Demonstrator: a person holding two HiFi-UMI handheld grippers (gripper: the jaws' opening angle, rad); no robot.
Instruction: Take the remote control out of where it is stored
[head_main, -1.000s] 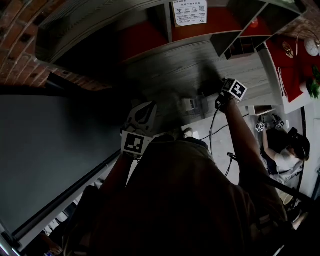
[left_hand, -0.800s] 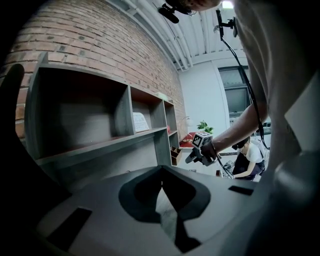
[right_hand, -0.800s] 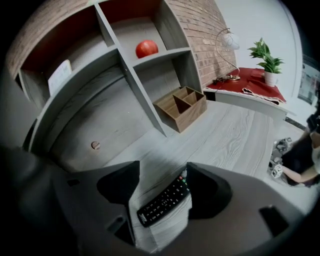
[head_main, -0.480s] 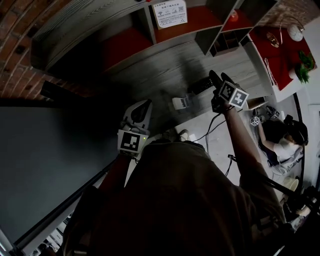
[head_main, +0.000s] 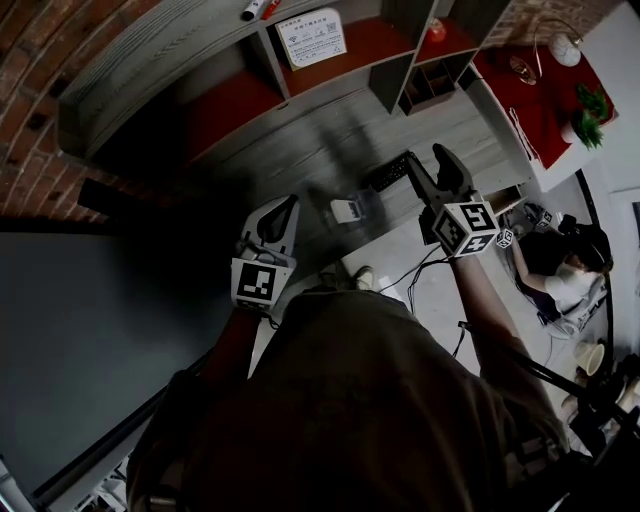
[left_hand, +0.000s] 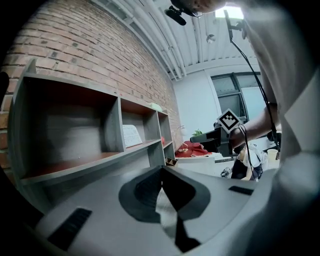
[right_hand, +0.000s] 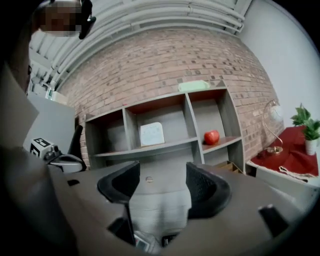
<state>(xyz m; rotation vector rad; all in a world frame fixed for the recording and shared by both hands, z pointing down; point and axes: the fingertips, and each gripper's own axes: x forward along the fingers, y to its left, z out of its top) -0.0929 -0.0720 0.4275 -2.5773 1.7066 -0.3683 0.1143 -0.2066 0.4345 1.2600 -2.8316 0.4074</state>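
A long dark object (head_main: 385, 172), likely the remote control, lies on the grey wooden top (head_main: 320, 140) below the shelves, beside a small white box (head_main: 347, 210). In the head view my right gripper (head_main: 428, 158) hovers just right of the dark object, open and holding nothing. The right gripper view shows its pads (right_hand: 205, 189) well apart, facing the shelf unit, with the box barely visible low between them. My left gripper (head_main: 284, 210) hangs left of the box, shut and empty; its tips (left_hand: 161, 172) meet in the left gripper view.
The grey shelf unit (right_hand: 165, 145) holds a white printed card (right_hand: 151, 134) and a red apple (right_hand: 211, 137). To the right is a red-covered table (head_main: 540, 95) with a lamp and a plant (right_hand: 306, 122). A seated person (head_main: 565, 275) and cables are lower right. A dark panel (head_main: 90, 330) fills the left.
My right gripper has drawn back from the grey top toward me, and its open jaws now show. The head view has swung, so the shelves sit higher. The left gripper has barely moved.
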